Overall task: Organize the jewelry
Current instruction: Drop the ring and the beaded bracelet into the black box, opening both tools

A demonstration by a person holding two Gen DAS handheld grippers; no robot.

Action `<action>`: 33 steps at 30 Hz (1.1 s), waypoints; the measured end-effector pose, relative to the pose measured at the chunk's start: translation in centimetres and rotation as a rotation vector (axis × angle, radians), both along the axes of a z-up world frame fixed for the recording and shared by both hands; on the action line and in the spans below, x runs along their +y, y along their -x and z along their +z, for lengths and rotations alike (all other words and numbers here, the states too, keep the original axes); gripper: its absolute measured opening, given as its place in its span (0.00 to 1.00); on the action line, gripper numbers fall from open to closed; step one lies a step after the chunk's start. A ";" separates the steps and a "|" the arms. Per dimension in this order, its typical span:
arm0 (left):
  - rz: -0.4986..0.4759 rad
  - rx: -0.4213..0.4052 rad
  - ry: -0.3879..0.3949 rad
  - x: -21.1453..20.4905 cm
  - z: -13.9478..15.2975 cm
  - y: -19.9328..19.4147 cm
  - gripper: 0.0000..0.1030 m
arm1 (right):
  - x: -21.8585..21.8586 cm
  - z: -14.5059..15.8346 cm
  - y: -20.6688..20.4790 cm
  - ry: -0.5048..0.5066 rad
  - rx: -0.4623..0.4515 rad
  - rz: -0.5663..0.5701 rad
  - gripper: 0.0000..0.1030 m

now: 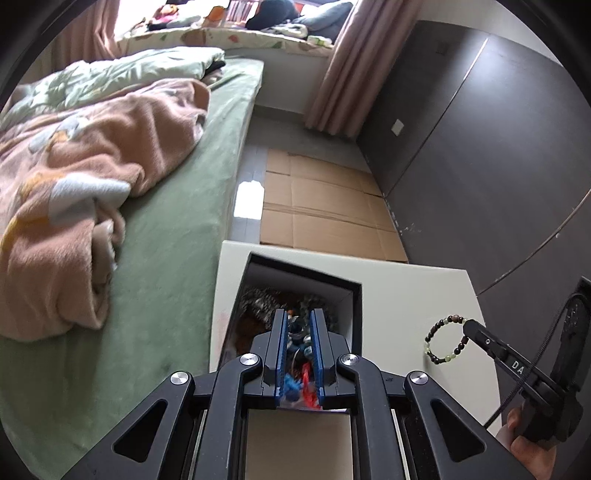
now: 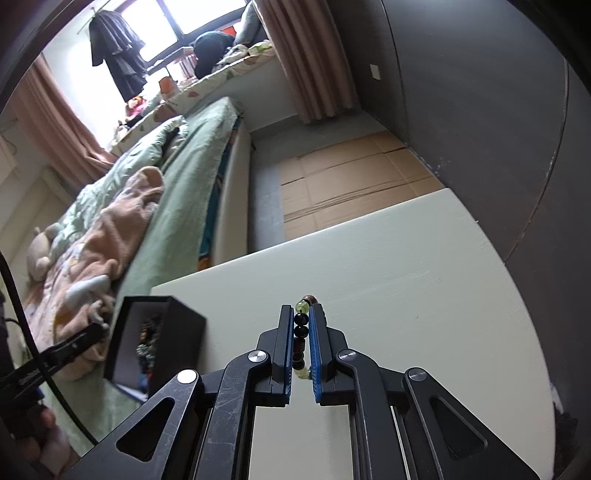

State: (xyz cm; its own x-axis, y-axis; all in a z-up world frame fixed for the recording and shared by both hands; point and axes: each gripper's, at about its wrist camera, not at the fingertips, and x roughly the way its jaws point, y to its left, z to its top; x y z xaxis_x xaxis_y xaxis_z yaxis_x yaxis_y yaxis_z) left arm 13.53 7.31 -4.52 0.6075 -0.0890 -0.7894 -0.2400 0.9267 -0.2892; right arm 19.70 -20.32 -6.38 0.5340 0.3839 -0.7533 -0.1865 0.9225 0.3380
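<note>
The right gripper (image 2: 299, 314) clenches a bead bracelet (image 1: 445, 339) above the table (image 2: 388, 258). The left gripper (image 1: 300, 317) grasps jewelry over the black box (image 1: 354, 295) at the table's left edge.

Soft daylight enters through the blown-out window (image 2: 147, 33) behind the curtains (image 2: 306, 55). Both fisheye views curve and darken toward the corners. A glare patch shines on the floor tile (image 1: 248, 199).

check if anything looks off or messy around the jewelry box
Nothing looks spilled or broken. The black box sits open on the pale tabletop with its jewelry heaped in a tangle inside. The left gripper is over that heap. One beaded bracelet is out of the box, pinched in the right gripper above the table.
</note>
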 end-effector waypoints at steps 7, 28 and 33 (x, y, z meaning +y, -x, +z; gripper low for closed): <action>0.028 -0.011 0.013 0.5 0.2 1.7 0.63 | 1.2 1.0 1.7 -0.063 -0.024 0.038 0.09; 0.073 -0.042 0.068 3.1 1.5 2.4 0.63 | 8.7 4.2 4.1 -0.326 -0.109 0.251 0.09; 0.082 -0.046 0.090 3.7 1.6 2.4 0.63 | 10.5 3.3 3.8 -0.319 -0.089 0.271 0.10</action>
